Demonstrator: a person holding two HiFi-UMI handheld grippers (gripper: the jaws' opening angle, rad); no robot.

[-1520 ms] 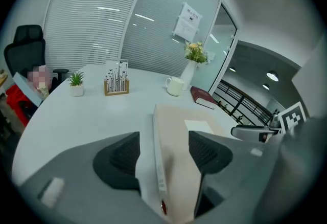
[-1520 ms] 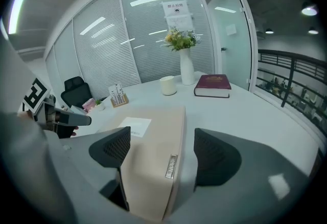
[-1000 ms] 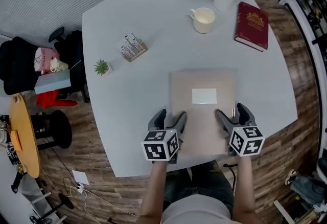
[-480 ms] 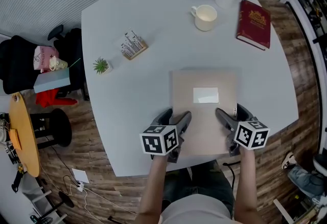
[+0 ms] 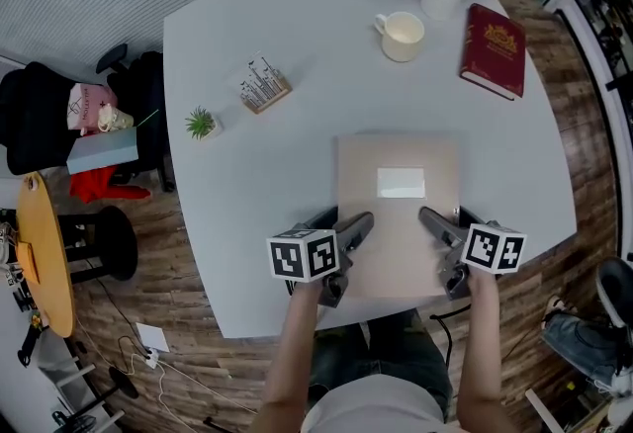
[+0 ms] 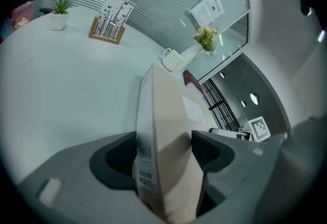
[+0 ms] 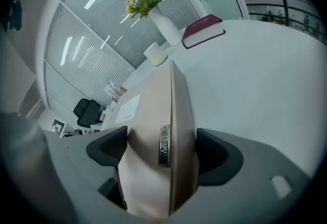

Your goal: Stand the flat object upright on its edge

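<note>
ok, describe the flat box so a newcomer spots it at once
On the grey table, look at the near edge, at what the left gripper and right gripper grip. The box there is wide, thin and tan with a white label on top, unlike the smaller red book far right.

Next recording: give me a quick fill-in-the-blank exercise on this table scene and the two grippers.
1. The flat beige box has a ____ label on top.
2. In the head view, the dark red book lies to the ____ of the cream mug.
3. Of the left gripper and the right gripper, ____ are shut on the box.
Missing words: white; right; both.
</note>
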